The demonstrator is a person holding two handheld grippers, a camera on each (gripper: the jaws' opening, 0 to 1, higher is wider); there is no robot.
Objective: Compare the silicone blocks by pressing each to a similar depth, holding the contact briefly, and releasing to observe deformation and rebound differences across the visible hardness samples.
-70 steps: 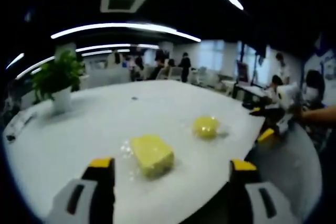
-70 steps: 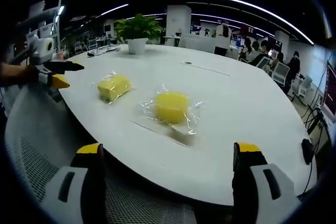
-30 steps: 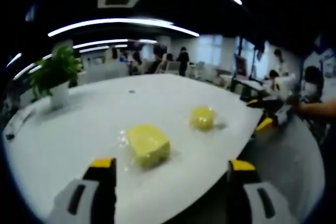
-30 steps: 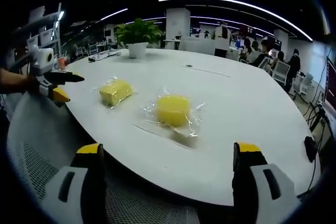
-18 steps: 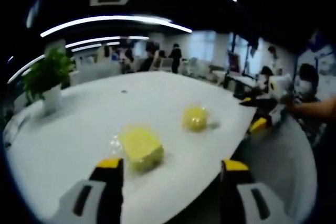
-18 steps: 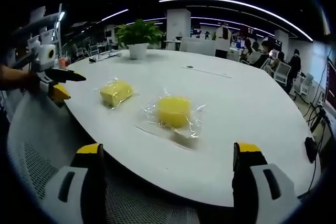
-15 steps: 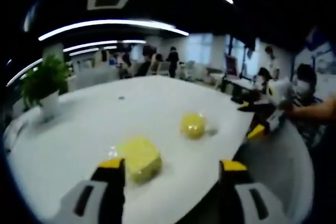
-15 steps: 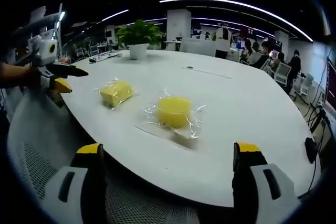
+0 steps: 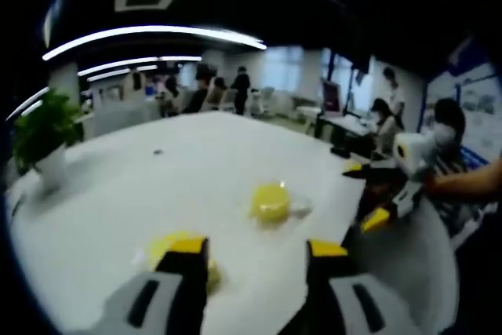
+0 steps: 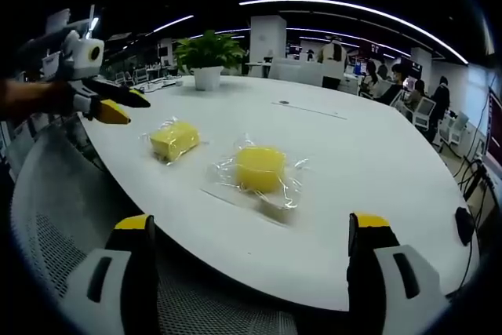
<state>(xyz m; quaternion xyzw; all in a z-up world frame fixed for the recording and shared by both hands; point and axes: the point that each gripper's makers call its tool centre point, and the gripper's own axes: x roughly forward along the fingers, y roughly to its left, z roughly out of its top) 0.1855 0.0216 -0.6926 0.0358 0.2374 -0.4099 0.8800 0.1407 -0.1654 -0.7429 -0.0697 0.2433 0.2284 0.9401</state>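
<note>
A wide white table [image 10: 376, 186] is standing in an open office under long ceiling lights, with people sitting at desks far behind it.

Nearest in the right gripper view, the right gripper [image 10: 255, 253] is hanging over a mesh chair seat [image 10: 70, 209] short of the table edge, its jaws spread wide and holding nothing. Just past the edge, a round yellow block [image 10: 260, 167] is lying in a clear plastic bag [image 10: 290, 186]. Beside it, a rectangular yellow block [image 10: 174, 140] is lying in its own clear wrap.

The left gripper [image 10: 118, 103] is hovering just beyond the rectangular block, off its surface. In the left gripper view its jaws [image 9: 257, 260] are parted, with the rectangular block [image 9: 169, 247] partly hidden behind one of them.

A potted plant [image 10: 205, 52] is standing at the far side.
</note>
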